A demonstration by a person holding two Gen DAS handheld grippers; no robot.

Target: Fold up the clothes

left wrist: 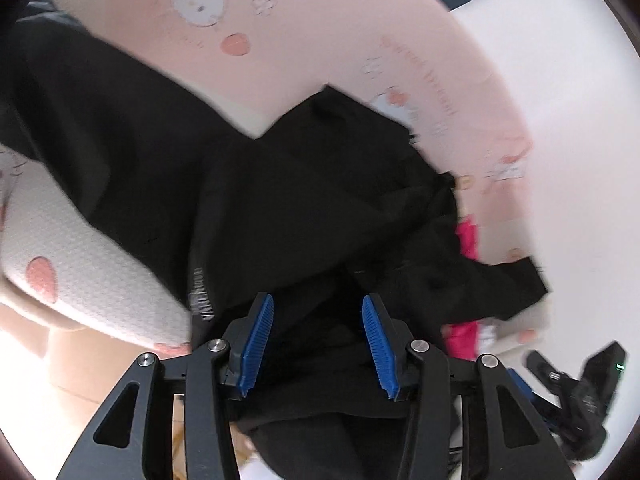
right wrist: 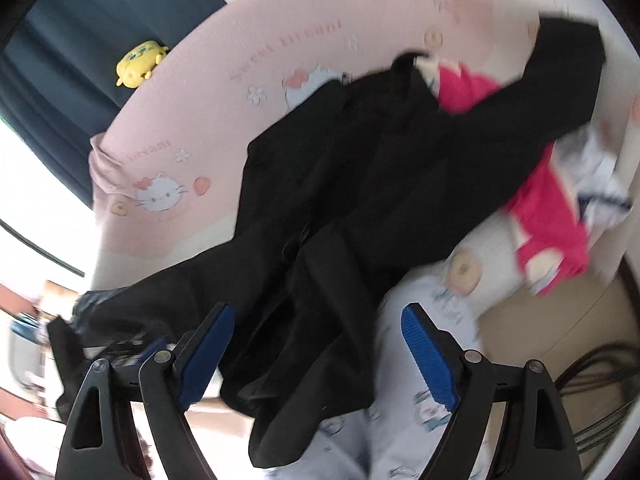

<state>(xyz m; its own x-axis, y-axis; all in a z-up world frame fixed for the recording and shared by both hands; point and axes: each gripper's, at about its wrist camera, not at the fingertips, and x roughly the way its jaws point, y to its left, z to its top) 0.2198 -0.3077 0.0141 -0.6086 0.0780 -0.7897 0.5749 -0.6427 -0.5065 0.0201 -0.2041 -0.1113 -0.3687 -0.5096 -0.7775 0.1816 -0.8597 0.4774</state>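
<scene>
A black garment point(left wrist: 224, 184) sprawls across a bed covered in a pink cartoon-cat sheet point(left wrist: 320, 40), its dark cloth crumpled and running over the near edge of the mattress, as two hand-held tools work above it. Both wrist views are smeared by motion blur.

The left tool point(left wrist: 318, 330) hangs over the near part of the black garment with its blue ribbed pads point(left wrist: 258, 344) set at a middling gap. Black cloth fills the space between and beneath them, but whether the pads actually press on it cannot be told.

The right tool point(right wrist: 316, 356) stands with its blue pads point(right wrist: 430, 360) spread wide. A hanging fold of the black garment point(right wrist: 340, 200) lies between the jaws, closer to the left-hand pad in that view, and neither pad visibly presses on it; under the right-hand pad is pale blue printed fabric point(right wrist: 420, 420).

At the far side of the black garment a bright pink garment point(right wrist: 552, 216) lies partly tucked under it, with a white item with dark trim point(right wrist: 596, 184) just beside the pink one. Well beyond the black garment, at the far edge of the bed against a dark blue curtain point(right wrist: 80, 20), sits a yellow plush toy point(right wrist: 140, 62).
</scene>
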